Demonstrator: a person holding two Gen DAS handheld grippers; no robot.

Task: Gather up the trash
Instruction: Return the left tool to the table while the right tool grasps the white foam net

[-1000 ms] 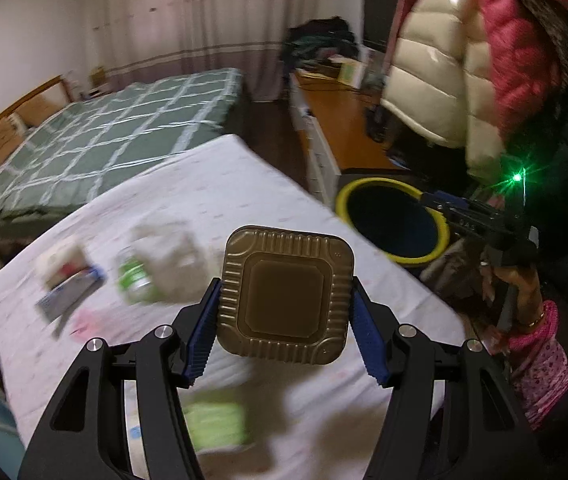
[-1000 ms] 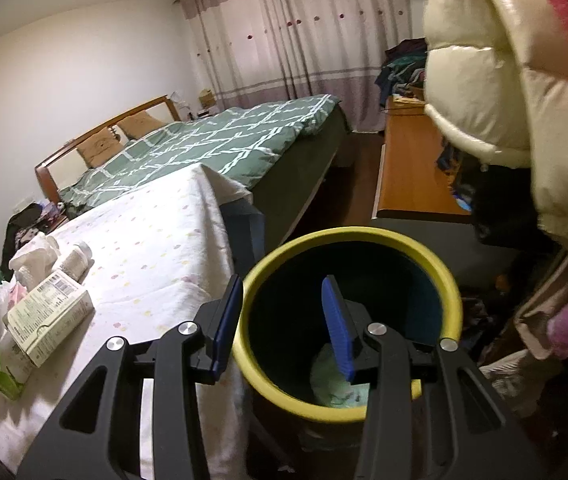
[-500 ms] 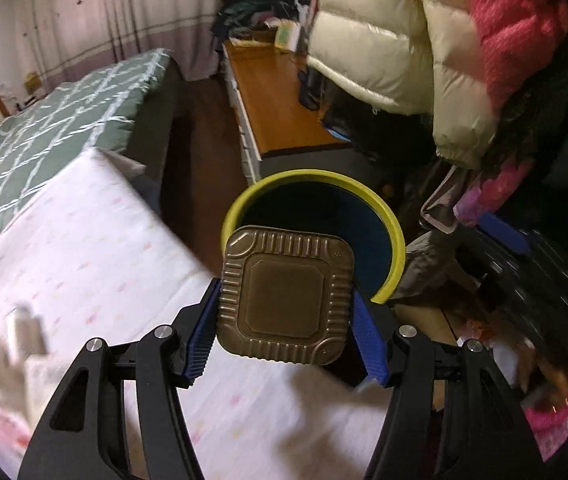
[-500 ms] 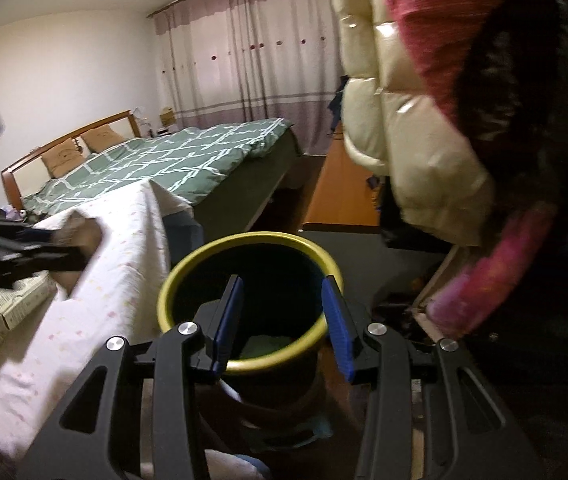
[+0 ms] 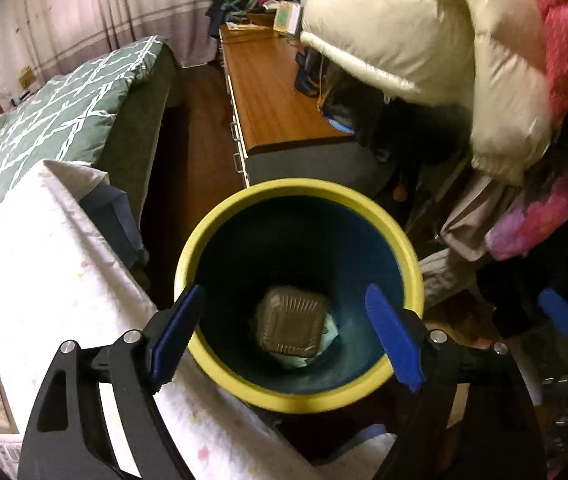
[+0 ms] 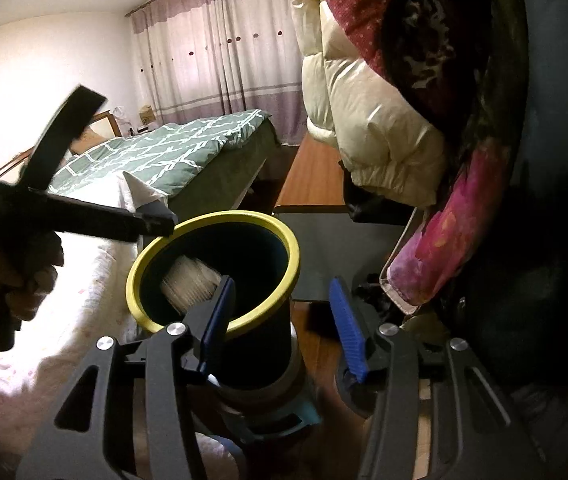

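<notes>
Foil tray [image 5: 290,322] lies flat at the bottom of the yellow-rimmed bin [image 5: 243,200], at 12 o'clock beyond the left gripper [image 5: 286,334], whose empty jaws are opening; right gripper [image 6: 279,316], also opening, seems empty

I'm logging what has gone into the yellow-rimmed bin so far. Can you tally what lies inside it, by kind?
Ribbed brown foil tray: 1
Pale crumpled wrapper under the tray: 1
Total: 2 visible in the yellow-rimmed dark blue bin; anything beneath them is hidden.
</notes>
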